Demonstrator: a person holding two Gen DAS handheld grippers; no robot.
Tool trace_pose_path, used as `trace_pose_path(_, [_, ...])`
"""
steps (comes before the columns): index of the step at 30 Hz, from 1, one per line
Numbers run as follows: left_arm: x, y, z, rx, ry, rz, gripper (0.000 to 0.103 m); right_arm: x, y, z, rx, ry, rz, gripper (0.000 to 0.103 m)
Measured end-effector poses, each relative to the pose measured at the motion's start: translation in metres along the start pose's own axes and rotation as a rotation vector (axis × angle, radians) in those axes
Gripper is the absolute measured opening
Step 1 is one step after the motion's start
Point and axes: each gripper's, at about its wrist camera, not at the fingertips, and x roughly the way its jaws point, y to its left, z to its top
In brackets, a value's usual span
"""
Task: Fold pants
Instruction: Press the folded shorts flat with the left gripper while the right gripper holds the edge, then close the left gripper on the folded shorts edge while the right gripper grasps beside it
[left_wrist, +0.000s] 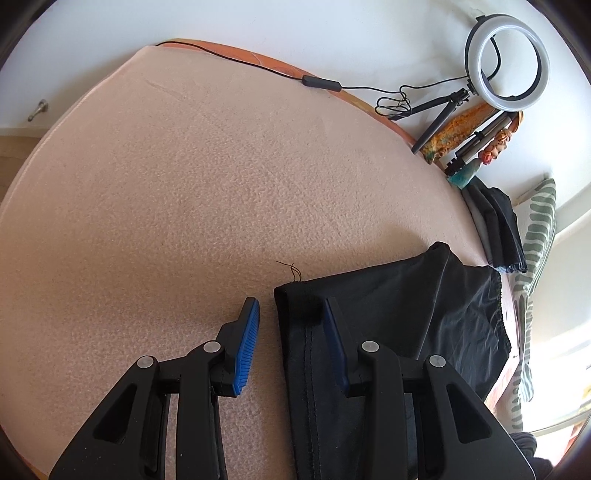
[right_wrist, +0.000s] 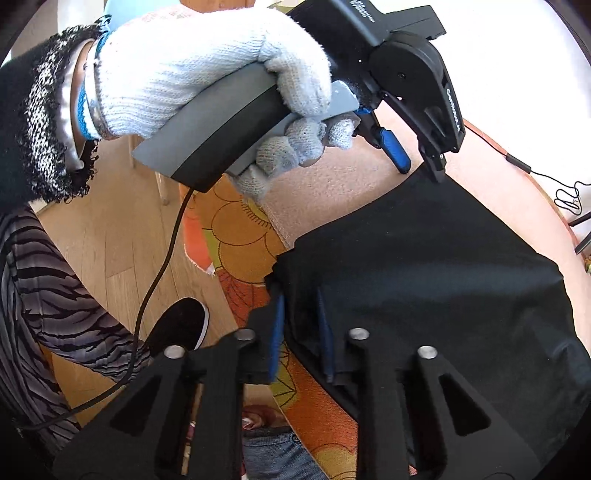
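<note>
Black pants (left_wrist: 399, 317) lie folded on a pink blanket (left_wrist: 184, 177), at the lower right of the left wrist view. My left gripper (left_wrist: 291, 310) is open; its right finger rests on the pants' left corner and its left finger sits over bare blanket. In the right wrist view the pants (right_wrist: 424, 266) hang over the near blanket edge. My right gripper (right_wrist: 301, 314) has its blue fingers (right_wrist: 277, 332) on either side of the pants' near corner, with a gap showing. The left gripper (right_wrist: 421, 162) also shows there, held by a white-gloved hand (right_wrist: 207, 70).
A ring light on a tripod (left_wrist: 509, 62) with a black cable (left_wrist: 317, 82) stands at the far edge. Dark folded clothes (left_wrist: 498, 229) and a striped pillow (left_wrist: 535, 251) lie at the right. An orange floral sheet (right_wrist: 243, 243), wooden floor (right_wrist: 110, 236) and a shoe (right_wrist: 181, 325) are below.
</note>
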Motion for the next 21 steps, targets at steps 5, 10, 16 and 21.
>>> trace_pose_path(5, [0.006, -0.012, -0.001, 0.035, -0.026, -0.012, 0.039, -0.010, -0.023, -0.005, 0.097, -0.035, 0.028, 0.005])
trace_pose_path(10, [0.015, -0.021, -0.004, 0.071, -0.008, -0.020, 0.008, -0.017, -0.031, -0.011, 0.167, -0.081, 0.040, 0.004])
trace_pose_path(16, [-0.004, -0.024, 0.005, 0.011, -0.066, -0.097, 0.008, -0.040, -0.041, -0.019, 0.245, -0.150, 0.047, 0.004])
trace_pose_path(21, [-0.024, -0.045, 0.012, 0.022, -0.125, -0.132, 0.007, -0.067, -0.054, -0.027, 0.320, -0.233, 0.051, 0.004])
